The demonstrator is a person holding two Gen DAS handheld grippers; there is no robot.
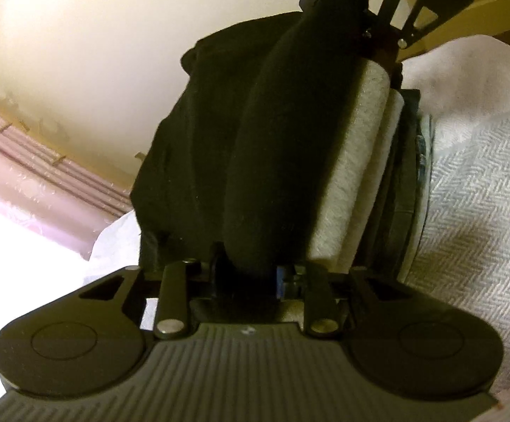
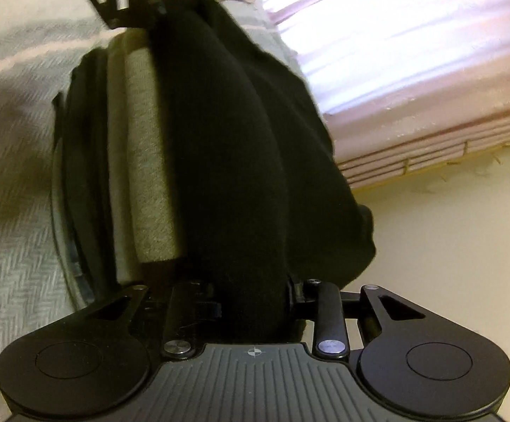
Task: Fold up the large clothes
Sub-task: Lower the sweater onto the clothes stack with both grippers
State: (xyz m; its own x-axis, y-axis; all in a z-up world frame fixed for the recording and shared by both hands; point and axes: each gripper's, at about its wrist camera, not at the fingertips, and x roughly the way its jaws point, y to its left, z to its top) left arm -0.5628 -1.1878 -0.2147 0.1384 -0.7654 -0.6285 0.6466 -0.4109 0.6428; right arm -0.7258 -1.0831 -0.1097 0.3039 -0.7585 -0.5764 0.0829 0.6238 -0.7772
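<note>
You're pinching the black garment [image 1: 219,140] in both left gripper [image 1: 325,10] and right gripper [image 2: 184,0], carrying it mid-fold over the bed [image 1: 473,193]; laying down remains.

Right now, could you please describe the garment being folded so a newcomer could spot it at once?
Start at the herringbone bedspread. Above it, the left gripper and right gripper each pinch a bunched fold of black cloth. It is the only dark fabric among pale bedding.
</note>
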